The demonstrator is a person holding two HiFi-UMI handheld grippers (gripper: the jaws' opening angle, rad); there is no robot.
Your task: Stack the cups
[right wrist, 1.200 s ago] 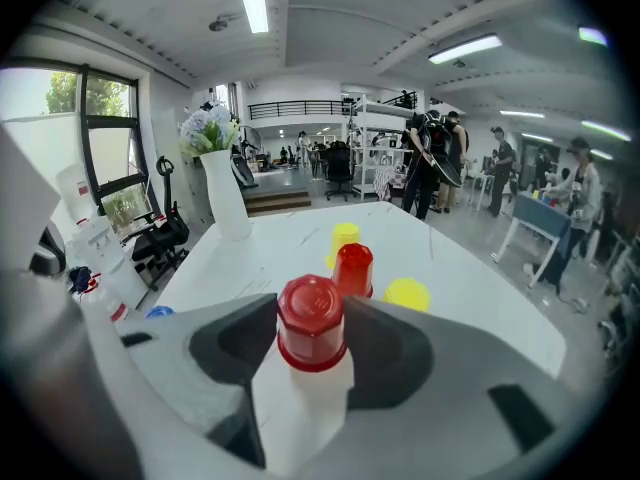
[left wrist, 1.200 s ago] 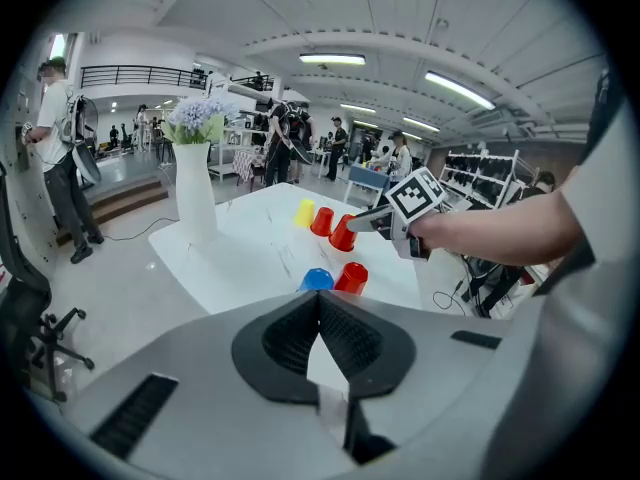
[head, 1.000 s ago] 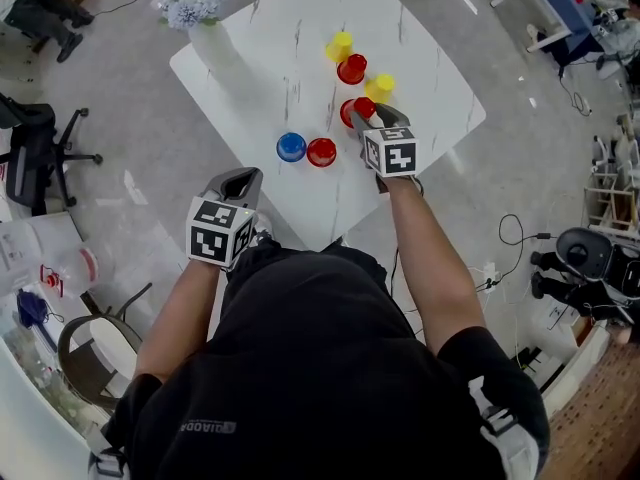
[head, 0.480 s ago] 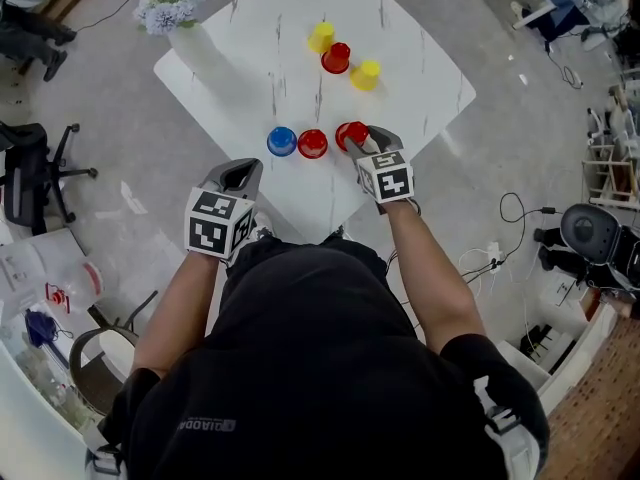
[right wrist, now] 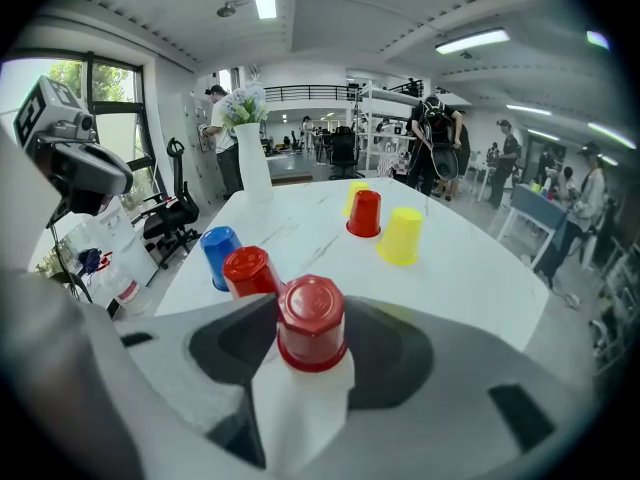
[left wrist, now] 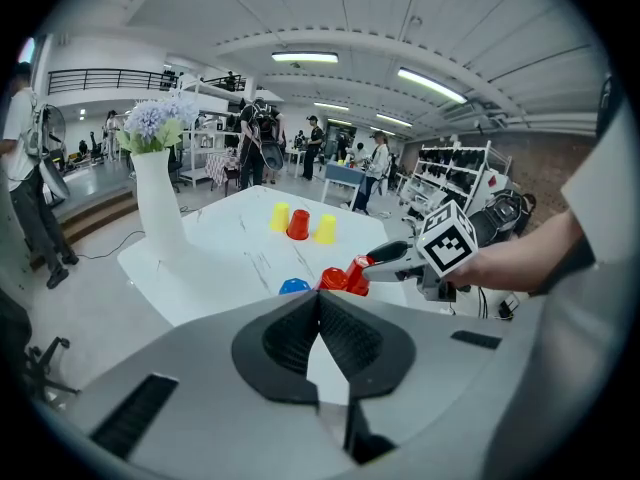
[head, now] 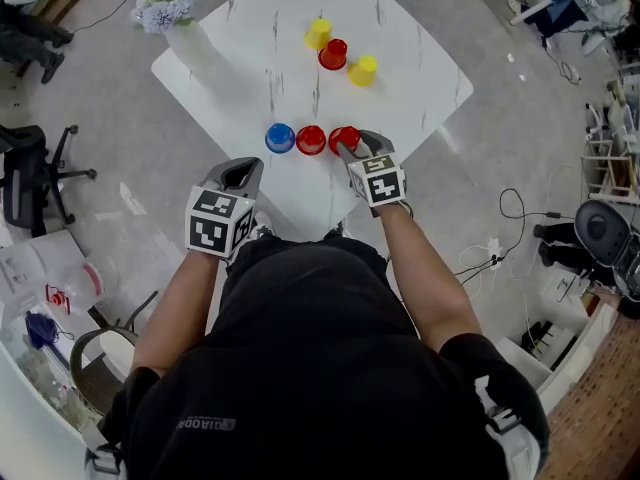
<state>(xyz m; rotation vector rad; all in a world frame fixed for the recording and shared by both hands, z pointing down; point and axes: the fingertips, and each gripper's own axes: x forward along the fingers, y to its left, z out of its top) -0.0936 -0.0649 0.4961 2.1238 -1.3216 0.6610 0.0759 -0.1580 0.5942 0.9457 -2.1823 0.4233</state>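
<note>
Now our right gripper [head: 358, 148] has its jaws closed against the sides of an upturned red cup [right wrist: 311, 323], which sits squarely between them near the front edge of the white table [head: 400, 28]. Just to its left a second red cup [head: 311, 140] and a blue cup [head: 280, 138] stand in a row. Farther back are a yellow cup [head: 318, 34], a third red cup [head: 333, 54] and another yellow cup [head: 362, 70]. Our left gripper [head: 240, 178] hangs off the table, jaws together on nothing.
</note>
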